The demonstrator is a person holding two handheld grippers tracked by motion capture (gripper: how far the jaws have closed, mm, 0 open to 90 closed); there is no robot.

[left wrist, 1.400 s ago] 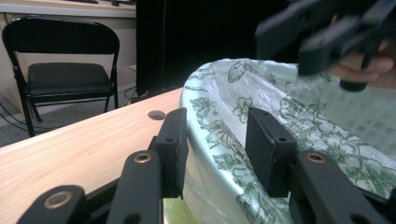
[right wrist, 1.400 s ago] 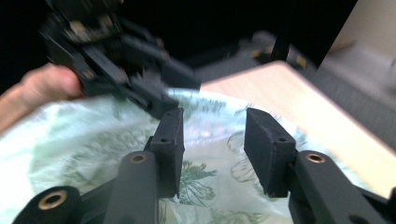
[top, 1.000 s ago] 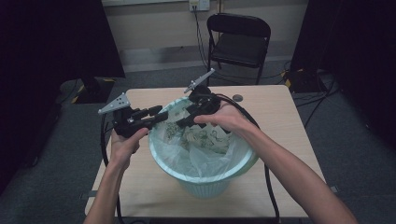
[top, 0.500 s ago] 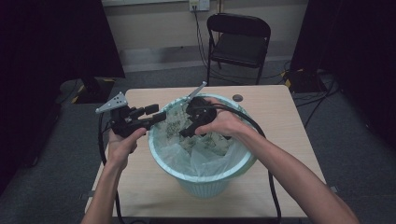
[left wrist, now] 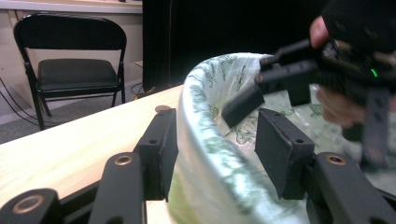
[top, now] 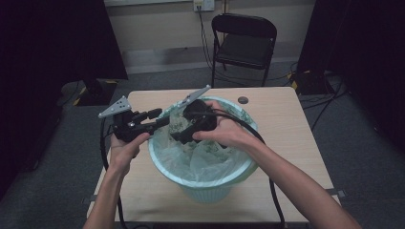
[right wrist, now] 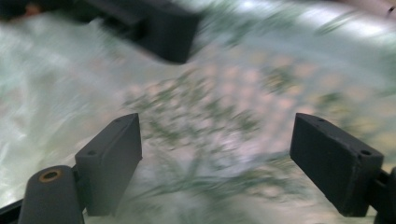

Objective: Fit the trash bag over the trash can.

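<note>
A pale green bin (top: 205,188) stands on the table, lined with a white bag with green print (top: 191,160). My left gripper (top: 161,119) straddles the bag-covered rim (left wrist: 205,93) at the bin's left side. Its jaws have just been closing, and the inner pad (left wrist: 280,149) still stands off the bag, so the left gripper (left wrist: 217,144) is open. My right gripper (top: 177,137) reaches down inside the bin toward that same rim. Its jaws have just been opening and the right gripper (right wrist: 217,163) is wide open over the blurred bag (right wrist: 210,102), gripping nothing. It faces the left gripper's view as the right gripper (left wrist: 271,93).
The wooden table (top: 286,124) has a small dark round disc (top: 243,100) at the back. A black folding chair (top: 244,40) stands behind the table. Cables lie on the floor at the right, and dark curtains flank the room.
My right gripper has moved left across the bin's mouth toward the left rim and its jaws stand wider. The left gripper has stayed at the rim.
</note>
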